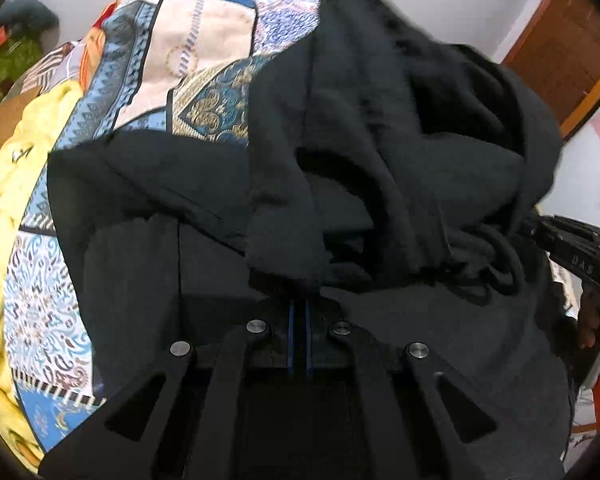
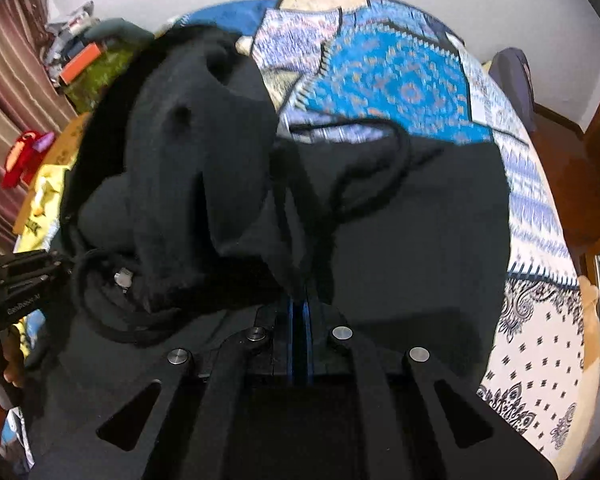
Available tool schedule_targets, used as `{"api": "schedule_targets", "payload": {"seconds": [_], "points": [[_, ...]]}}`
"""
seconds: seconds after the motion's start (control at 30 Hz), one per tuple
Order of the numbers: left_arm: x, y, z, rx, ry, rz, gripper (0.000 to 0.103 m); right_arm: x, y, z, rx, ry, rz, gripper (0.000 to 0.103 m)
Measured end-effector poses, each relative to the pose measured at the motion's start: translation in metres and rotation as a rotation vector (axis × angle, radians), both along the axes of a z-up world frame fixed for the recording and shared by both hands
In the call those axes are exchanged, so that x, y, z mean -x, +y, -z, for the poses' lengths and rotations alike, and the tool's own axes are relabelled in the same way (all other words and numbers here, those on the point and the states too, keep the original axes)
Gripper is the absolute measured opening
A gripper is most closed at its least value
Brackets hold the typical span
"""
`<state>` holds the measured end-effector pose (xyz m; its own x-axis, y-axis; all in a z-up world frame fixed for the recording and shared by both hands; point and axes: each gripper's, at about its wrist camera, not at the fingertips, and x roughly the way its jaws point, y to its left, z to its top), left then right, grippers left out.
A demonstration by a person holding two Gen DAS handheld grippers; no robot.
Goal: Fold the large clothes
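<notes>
A large black hooded garment (image 1: 380, 152) lies on a patterned bedspread (image 1: 204, 60). My left gripper (image 1: 299, 300) is shut on a fold of the black fabric and lifts it, so the cloth bunches above the fingers. A black drawstring (image 1: 496, 264) hangs at the right. In the right wrist view the same garment (image 2: 420, 232) spreads over the bedspread (image 2: 400, 80). My right gripper (image 2: 300, 300) is shut on its edge, with a raised bunch of fabric (image 2: 188, 168) at the left. The left gripper's body (image 2: 16, 288) shows at the far left.
A yellow cloth (image 1: 16, 184) lies at the left edge of the bed. A wooden door (image 1: 560, 56) stands at the back right. Clutter and a striped curtain (image 2: 8, 92) fill the left side of the room. The bed's right edge (image 2: 572, 320) drops to the floor.
</notes>
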<state>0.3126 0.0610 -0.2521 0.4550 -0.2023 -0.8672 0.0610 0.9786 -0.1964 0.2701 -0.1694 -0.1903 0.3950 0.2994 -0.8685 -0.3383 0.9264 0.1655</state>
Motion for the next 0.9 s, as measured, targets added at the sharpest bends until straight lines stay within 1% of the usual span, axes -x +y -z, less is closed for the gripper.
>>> {"api": "schedule_targets", "payload": {"seconds": [0.1, 0.13, 0.17, 0.23, 0.27, 0.3, 0.33, 0.4, 0.43, 0.5, 0.53, 0.57, 0.6, 0.63, 0.67, 0.7, 0.77, 0.83, 0.9], "points": [[0.002, -0.005, -0.001, -0.053, -0.018, 0.013, 0.003, 0.0, -0.002, -0.003, 0.016, -0.003, -0.001, 0.004], [0.003, -0.006, -0.001, -0.066, -0.017, 0.019, 0.004, 0.002, -0.003, -0.007, 0.022, -0.005, -0.004, 0.007], [0.004, -0.007, -0.002, -0.081, -0.012, 0.024, 0.006, 0.005, -0.003, -0.008, 0.032, -0.006, -0.01, 0.007], [0.007, -0.007, -0.005, -0.108, 0.009, 0.029, 0.011, 0.013, -0.005, -0.014, 0.062, -0.005, -0.03, 0.007], [0.01, -0.006, -0.008, -0.109, 0.015, 0.029, 0.017, 0.016, -0.007, -0.019, 0.073, -0.005, -0.038, 0.007], [0.011, -0.004, -0.01, -0.112, 0.021, 0.025, 0.026, 0.02, -0.011, -0.025, 0.074, -0.01, -0.041, 0.007], [0.012, -0.001, -0.012, -0.122, 0.018, 0.016, 0.03, 0.023, -0.014, -0.03, 0.071, -0.015, -0.041, 0.007], [0.017, 0.003, -0.025, -0.143, -0.022, 0.003, 0.035, 0.027, -0.02, -0.044, 0.061, -0.035, -0.033, 0.007], [0.019, 0.004, -0.032, -0.147, -0.038, 0.004, 0.036, 0.028, -0.024, -0.054, 0.053, -0.054, -0.026, 0.01], [0.02, 0.007, -0.051, -0.144, -0.084, 0.0, 0.044, 0.028, -0.026, -0.069, 0.039, -0.09, -0.009, 0.019], [0.019, 0.008, -0.059, -0.144, -0.106, -0.002, 0.047, 0.028, -0.026, -0.078, 0.024, -0.113, -0.001, 0.029], [0.018, 0.008, -0.069, -0.145, -0.132, -0.004, 0.052, 0.025, -0.026, -0.083, 0.015, -0.13, 0.005, 0.039], [0.016, 0.007, -0.079, -0.144, -0.162, -0.007, 0.057, 0.022, -0.025, -0.092, -0.004, -0.157, 0.012, 0.044], [0.013, 0.007, -0.089, -0.139, -0.189, -0.008, 0.059, 0.022, -0.023, -0.096, -0.016, -0.171, 0.014, 0.05], [0.01, 0.007, -0.095, -0.135, -0.204, -0.007, 0.062, 0.019, -0.021, -0.102, -0.033, -0.186, 0.016, 0.054], [0.005, 0.006, -0.103, -0.128, -0.224, -0.006, 0.065, 0.014, -0.018, -0.106, -0.048, -0.191, 0.019, 0.056], [-0.009, 0.003, -0.114, -0.12, -0.248, -0.012, 0.069, 0.0, -0.011, -0.11, -0.071, -0.184, 0.026, 0.056], [-0.02, -0.001, -0.121, -0.114, -0.254, -0.011, 0.069, -0.016, -0.003, -0.109, -0.103, -0.162, 0.03, 0.056], [-0.039, -0.007, -0.122, -0.106, -0.251, 0.006, 0.069, -0.033, 0.005, -0.103, -0.124, -0.12, 0.039, 0.056]]}}
